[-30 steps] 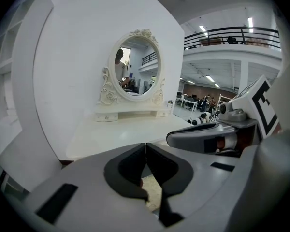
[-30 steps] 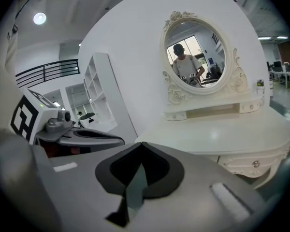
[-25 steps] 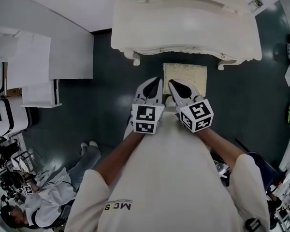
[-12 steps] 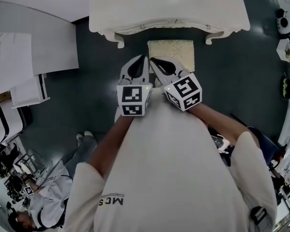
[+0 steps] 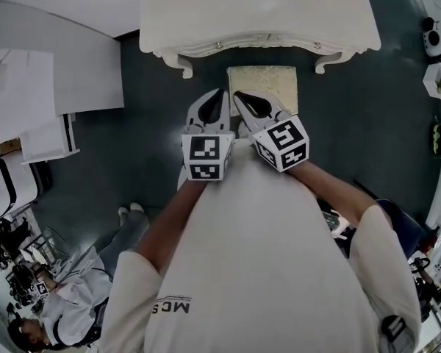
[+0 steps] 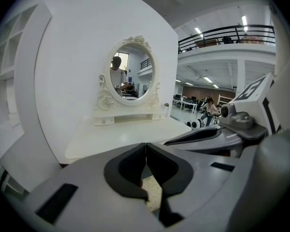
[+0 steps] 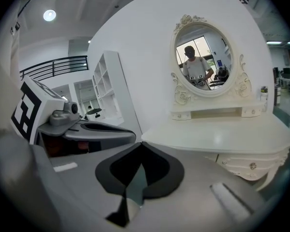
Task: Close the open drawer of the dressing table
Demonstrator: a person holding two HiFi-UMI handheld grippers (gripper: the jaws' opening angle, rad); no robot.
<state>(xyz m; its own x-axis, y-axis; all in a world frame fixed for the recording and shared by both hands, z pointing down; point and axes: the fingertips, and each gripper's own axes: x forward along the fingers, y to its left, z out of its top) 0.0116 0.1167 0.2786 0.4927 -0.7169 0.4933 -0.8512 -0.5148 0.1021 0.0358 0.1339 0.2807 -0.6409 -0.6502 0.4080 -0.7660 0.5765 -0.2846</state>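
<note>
The white dressing table (image 5: 257,13) stands at the top of the head view, with two knobs (image 5: 219,45) on its curved front. From here its front looks flush; I see no drawer standing out. A cream stool cushion (image 5: 263,87) sits on the floor just before it. My left gripper (image 5: 212,105) and right gripper (image 5: 253,103) hang side by side over the stool's near edge, short of the table. Both are shut on nothing. The left gripper view shows the oval mirror (image 6: 131,69) and the tabletop (image 6: 121,137). The right gripper view shows a drawer knob (image 7: 253,166).
A white shelf unit (image 5: 51,109) stands on the dark floor at the left. A seated person (image 5: 66,307) is at the bottom left. Small equipment (image 5: 434,43) lines the right edge. A curved white wall (image 6: 77,57) rises behind the table.
The table and stool have shifted left and up in the head view, and the grippers sit a little higher. Both grippers stay shut, side by side.
</note>
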